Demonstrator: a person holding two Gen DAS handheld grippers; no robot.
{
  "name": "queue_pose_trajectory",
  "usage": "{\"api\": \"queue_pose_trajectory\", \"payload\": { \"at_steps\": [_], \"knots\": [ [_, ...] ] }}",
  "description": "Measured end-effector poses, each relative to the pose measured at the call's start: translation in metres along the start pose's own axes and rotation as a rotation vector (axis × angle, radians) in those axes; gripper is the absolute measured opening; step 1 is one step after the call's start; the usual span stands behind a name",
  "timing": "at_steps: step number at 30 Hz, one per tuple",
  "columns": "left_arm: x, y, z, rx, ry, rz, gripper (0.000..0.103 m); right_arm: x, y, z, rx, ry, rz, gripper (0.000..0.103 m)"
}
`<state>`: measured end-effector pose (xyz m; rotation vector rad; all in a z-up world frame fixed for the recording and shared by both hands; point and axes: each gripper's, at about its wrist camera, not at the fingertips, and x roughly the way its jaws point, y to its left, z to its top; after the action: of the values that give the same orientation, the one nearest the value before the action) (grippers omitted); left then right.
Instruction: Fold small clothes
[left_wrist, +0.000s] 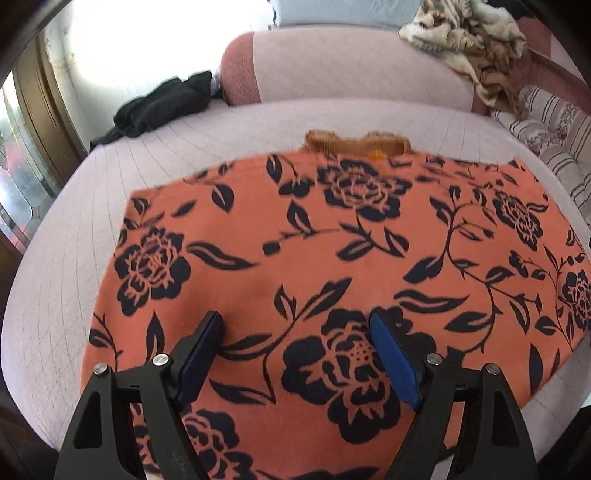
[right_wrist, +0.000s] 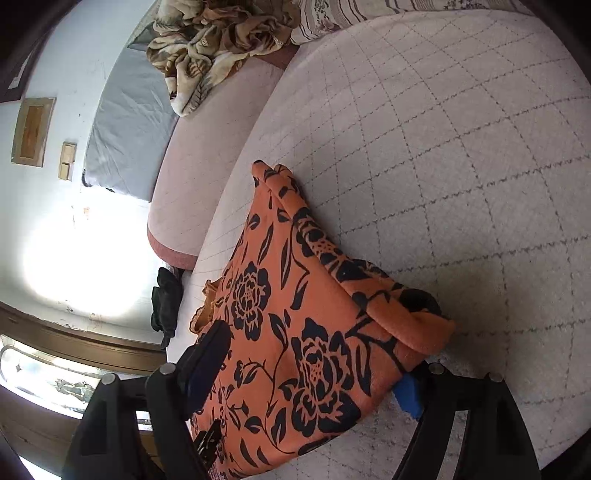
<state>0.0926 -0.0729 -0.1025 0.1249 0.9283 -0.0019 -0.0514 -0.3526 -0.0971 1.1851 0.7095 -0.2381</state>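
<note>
An orange garment with black flowers (left_wrist: 332, 254) lies spread on a pale quilted bed (left_wrist: 74, 266). A brown ribbed collar (left_wrist: 354, 144) shows at its far edge. My left gripper (left_wrist: 295, 332) is open and hovers over the near part of the garment, holding nothing. In the right wrist view the same garment (right_wrist: 295, 332) has a folded, bunched side edge (right_wrist: 413, 317). My right gripper (right_wrist: 314, 354) is open with its jaws spread around that edge; the right finger (right_wrist: 408, 397) lies partly under the fabric, the left finger (right_wrist: 207, 358) above it.
A black garment (left_wrist: 162, 107) lies at the bed's far left. A pink bolster (left_wrist: 343, 66) runs along the back with a brown patterned blanket (left_wrist: 472, 40) heaped on it. Striped pillows (left_wrist: 554, 140) sit at right. A wall and wooden frame (right_wrist: 74, 343) stand left.
</note>
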Motion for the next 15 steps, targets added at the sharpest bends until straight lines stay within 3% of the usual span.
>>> {"api": "queue_pose_trajectory", "payload": {
  "at_steps": [2,6,9,10,11,12,15],
  "knots": [
    [-0.005,0.003,0.005,-0.015,0.013,-0.011,0.082,-0.003,0.002,0.0,-0.017,-0.014,-0.012,0.081],
    [-0.016,0.006,0.013,-0.061,-0.05,-0.029,0.082,-0.001,-0.002,0.004,-0.03,-0.015,-0.022,0.083],
    [0.008,-0.006,0.006,0.004,0.034,-0.019,0.082,0.007,0.003,0.007,-0.072,-0.004,-0.028,0.08],
    [0.008,-0.008,0.003,0.012,0.008,-0.009,0.083,0.009,0.005,0.008,-0.085,0.003,-0.028,0.064],
    [0.005,-0.008,0.002,0.016,-0.01,-0.002,0.083,0.013,0.006,0.008,-0.096,0.023,-0.037,0.036],
    [0.002,-0.007,0.004,0.011,-0.002,-0.004,0.082,0.016,0.006,0.008,-0.104,0.038,-0.05,0.029],
    [-0.015,-0.002,0.009,-0.029,-0.05,-0.024,0.082,0.013,0.013,0.006,-0.157,0.027,-0.068,0.029]
  ]
}}
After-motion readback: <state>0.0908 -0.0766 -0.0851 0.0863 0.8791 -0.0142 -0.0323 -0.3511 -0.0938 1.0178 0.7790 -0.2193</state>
